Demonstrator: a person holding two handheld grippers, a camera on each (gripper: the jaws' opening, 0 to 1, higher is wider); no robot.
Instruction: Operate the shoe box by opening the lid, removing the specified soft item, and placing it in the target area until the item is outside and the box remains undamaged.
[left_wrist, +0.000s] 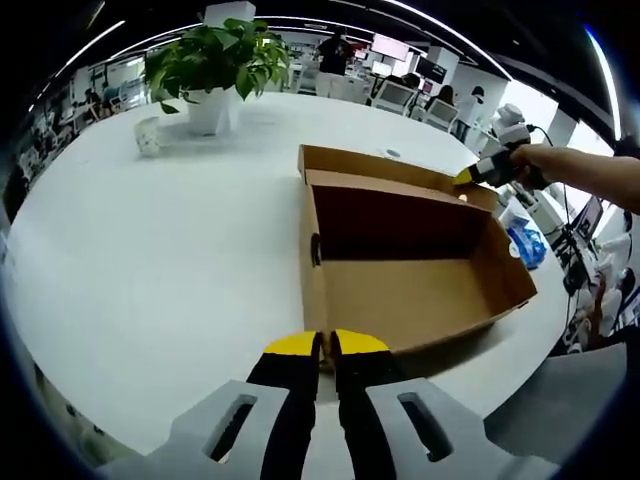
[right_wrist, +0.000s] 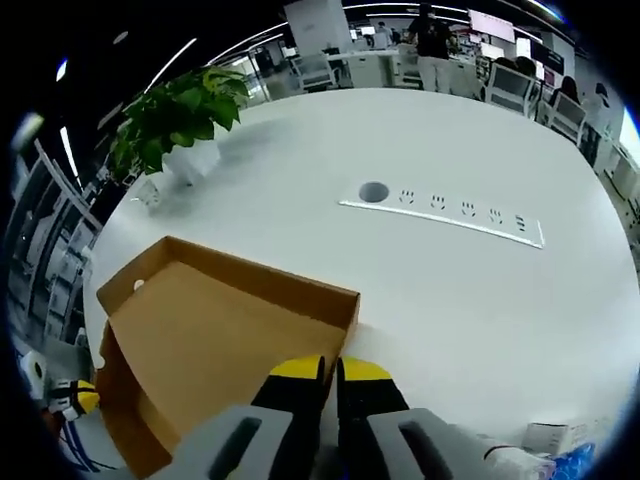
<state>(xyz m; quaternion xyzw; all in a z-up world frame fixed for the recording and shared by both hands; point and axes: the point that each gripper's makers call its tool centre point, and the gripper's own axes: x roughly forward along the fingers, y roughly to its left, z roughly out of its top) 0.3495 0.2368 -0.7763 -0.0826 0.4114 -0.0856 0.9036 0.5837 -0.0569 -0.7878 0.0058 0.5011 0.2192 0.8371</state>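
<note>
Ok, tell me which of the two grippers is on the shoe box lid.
The right gripper: it is at the far edge of the raised lid, apparently clamped on it. The left gripper is shut too, but sits just short of the box.

Box (left_wrist: 410, 270) interior open from above; potted plant (left_wrist: 215, 65) well apart.

White table (left_wrist: 150, 270) carries shoe box (left_wrist: 400, 290), potted plant (left_wrist: 215, 70), cup (left_wrist: 148, 135).

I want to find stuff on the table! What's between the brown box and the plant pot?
Just bare white table between the shoe box and plant pot, seen in the left gripper view. A small cup sits off to the side.
</note>
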